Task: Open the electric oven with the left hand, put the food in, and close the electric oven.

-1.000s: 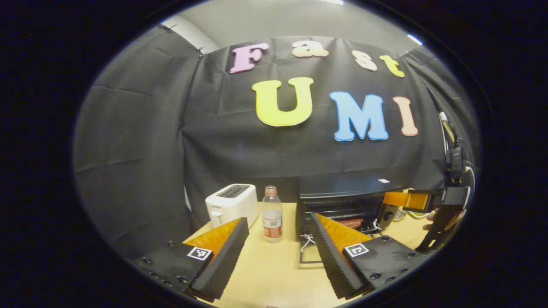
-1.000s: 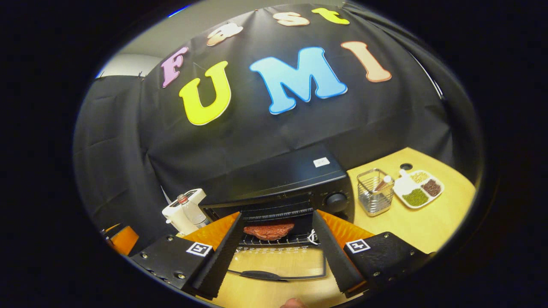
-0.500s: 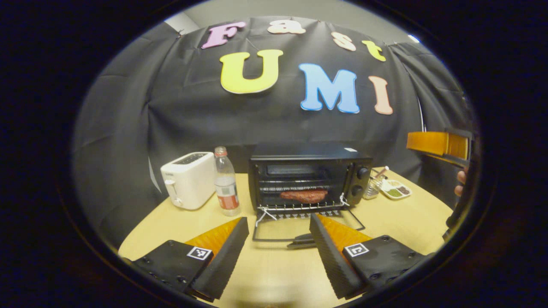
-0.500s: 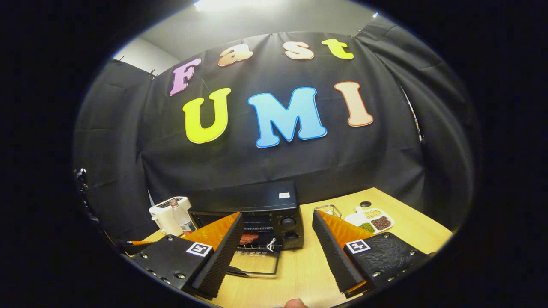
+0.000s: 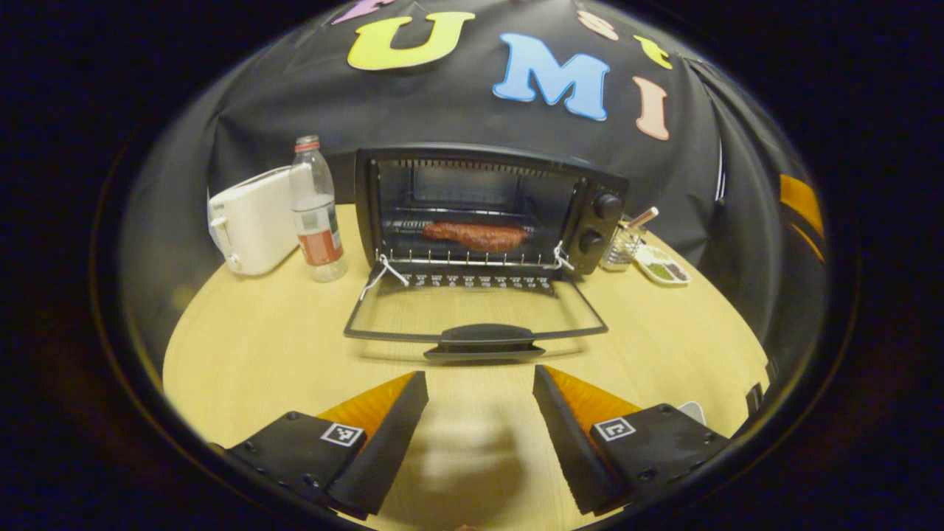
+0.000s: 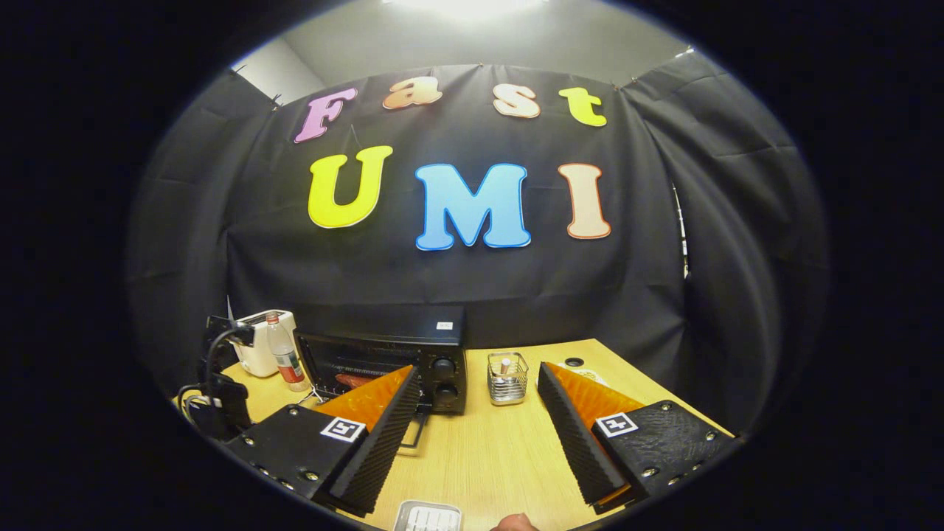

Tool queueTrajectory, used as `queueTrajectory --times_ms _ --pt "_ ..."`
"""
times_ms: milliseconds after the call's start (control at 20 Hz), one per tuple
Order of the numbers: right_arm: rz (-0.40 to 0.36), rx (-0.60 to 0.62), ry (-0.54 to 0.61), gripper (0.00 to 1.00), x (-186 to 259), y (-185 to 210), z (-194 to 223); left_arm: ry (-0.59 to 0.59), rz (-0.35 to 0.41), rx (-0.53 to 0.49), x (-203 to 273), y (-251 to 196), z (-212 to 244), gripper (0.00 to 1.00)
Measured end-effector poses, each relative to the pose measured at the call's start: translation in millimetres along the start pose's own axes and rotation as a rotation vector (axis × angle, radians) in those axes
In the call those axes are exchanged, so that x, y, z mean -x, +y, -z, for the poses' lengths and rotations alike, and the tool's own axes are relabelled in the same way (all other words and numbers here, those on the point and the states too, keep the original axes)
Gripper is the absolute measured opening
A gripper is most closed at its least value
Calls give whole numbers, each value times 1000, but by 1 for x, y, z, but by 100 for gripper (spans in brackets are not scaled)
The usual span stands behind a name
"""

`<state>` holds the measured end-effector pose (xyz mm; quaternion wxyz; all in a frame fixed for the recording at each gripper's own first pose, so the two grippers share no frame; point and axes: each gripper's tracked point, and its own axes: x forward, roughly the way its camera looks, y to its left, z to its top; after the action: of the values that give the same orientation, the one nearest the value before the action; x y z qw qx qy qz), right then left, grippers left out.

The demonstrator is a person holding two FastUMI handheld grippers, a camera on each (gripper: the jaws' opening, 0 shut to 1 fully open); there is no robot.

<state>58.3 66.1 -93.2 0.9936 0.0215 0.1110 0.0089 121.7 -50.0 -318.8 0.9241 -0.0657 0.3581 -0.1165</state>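
Note:
A black electric oven [image 5: 590, 199] stands at the back of the table with its glass door [image 5: 472, 313] folded down flat. A brown piece of meat [image 5: 476, 236] lies on the wire rack inside. The door's handle [image 5: 487, 335] faces my left gripper [image 5: 479, 383], which is open and empty just short of it. In the right gripper view the oven [image 6: 391, 346] is farther off to the left, and my right gripper [image 6: 476, 376] is open and empty, well back over the table. The left gripper [image 6: 217, 391] also shows at the left edge there.
Left of the oven stand a white toaster [image 5: 251, 221] and a plastic bottle [image 5: 316, 210]. To its right are a wire basket [image 6: 507, 377] and a divided dish [image 5: 662, 264]. A small white object [image 6: 428, 516] lies near the table's front edge.
My left gripper has dropped and moved in toward the open oven door. My right gripper has pulled back and swung right, away from the oven.

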Motion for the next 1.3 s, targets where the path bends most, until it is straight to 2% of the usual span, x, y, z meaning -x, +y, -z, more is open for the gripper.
queueTrajectory --times_ms 350,600,750,800,1100,1300 --pt "77 4 18 98 18 -31 5 99 -46 -59 -40 -10 15 100" --pt "106 14 37 98 22 -43 11 147 -77 -65 -53 -8 22 98" --pt "109 3 44 98 21 -45 12 133 -94 -75 -59 -5 17 100" --pt "108 4 45 98 21 -45 12 131 -92 -79 -60 -6 16 98" --pt "90 4 32 98 16 -37 7 104 -102 -51 -59 -5 14 98" --pt "73 19 21 98 16 -32 4 58 -108 -69 -49 -7 4 98"
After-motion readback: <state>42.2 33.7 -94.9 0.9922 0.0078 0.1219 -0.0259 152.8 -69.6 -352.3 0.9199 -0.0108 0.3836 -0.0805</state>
